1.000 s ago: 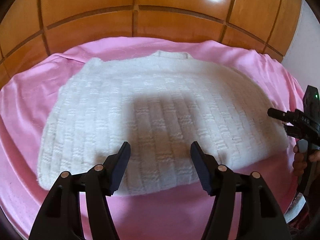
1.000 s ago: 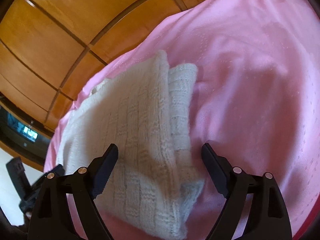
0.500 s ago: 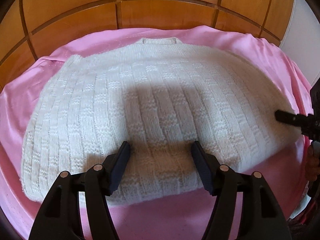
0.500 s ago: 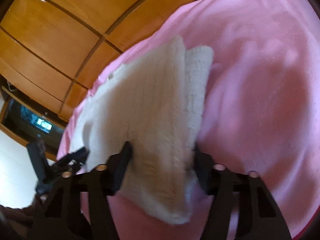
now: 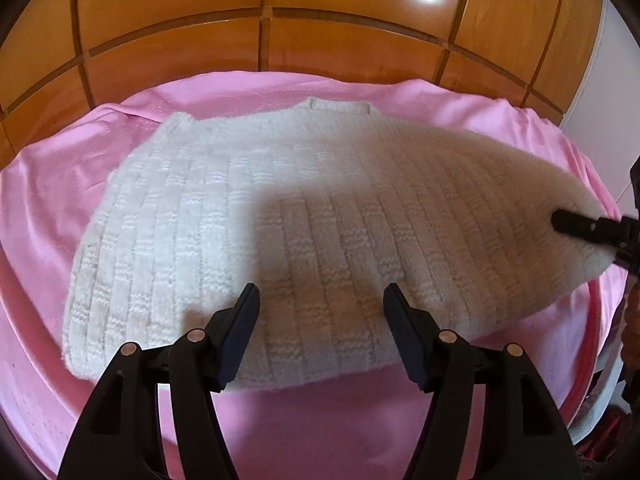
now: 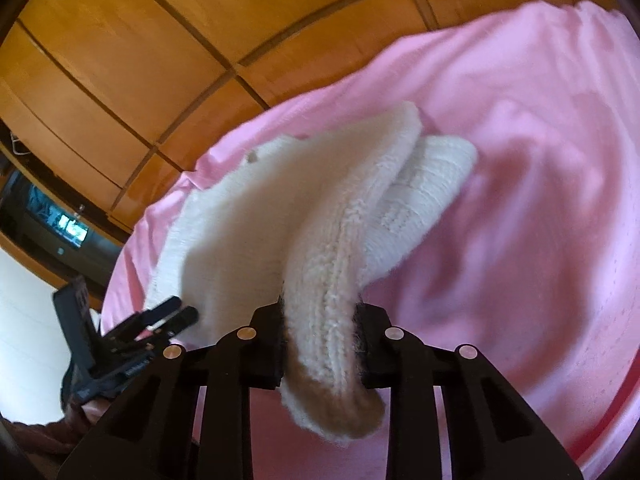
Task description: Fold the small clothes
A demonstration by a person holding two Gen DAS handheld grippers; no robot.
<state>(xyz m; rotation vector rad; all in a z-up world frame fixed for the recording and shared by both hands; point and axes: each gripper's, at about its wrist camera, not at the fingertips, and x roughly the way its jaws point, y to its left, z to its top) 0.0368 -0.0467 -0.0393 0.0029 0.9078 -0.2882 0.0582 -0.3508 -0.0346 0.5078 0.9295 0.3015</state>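
— What's different from a second ago?

— The right tongs point(image 6: 320, 336) were spread wide over the edge of the white knit sweater point(image 5: 304, 216); now they're clenched on it. A thick roll of the knit is pinched between the jaws, and the side they hold has come up off the pink sheet point(image 6: 520, 160).

— And the left tongs point(image 5: 320, 320)?

— Released, as before — jaws apart, hovering over the sweater's near hem without gripping it. In the left view the right tongs poke in at the far right edge, right at the corner of the knit.

— Where's the sweater lying?

— Spread on the pink sheet, neckline pointing away toward the wooden panelling point(image 5: 280, 40), near hem just under the left tongs. From the right view you can see a sleeve point(image 6: 432, 184) tucked beneath the raised edge, resting on the sheet.

— So what does the grab mean for the fold?

— My read: the side fold has begun. With one edge seized and lifted, the likely next move is carrying it across the body toward the middle. The left tongs may be placed to pin or grip the hem, though I can't tell that yet.

— Any risk?

— The knit is bulky and stretchy; pulled from a single point, it could bunch or drag the whole garment across the slick-looking sheet rather than crease cleanly.
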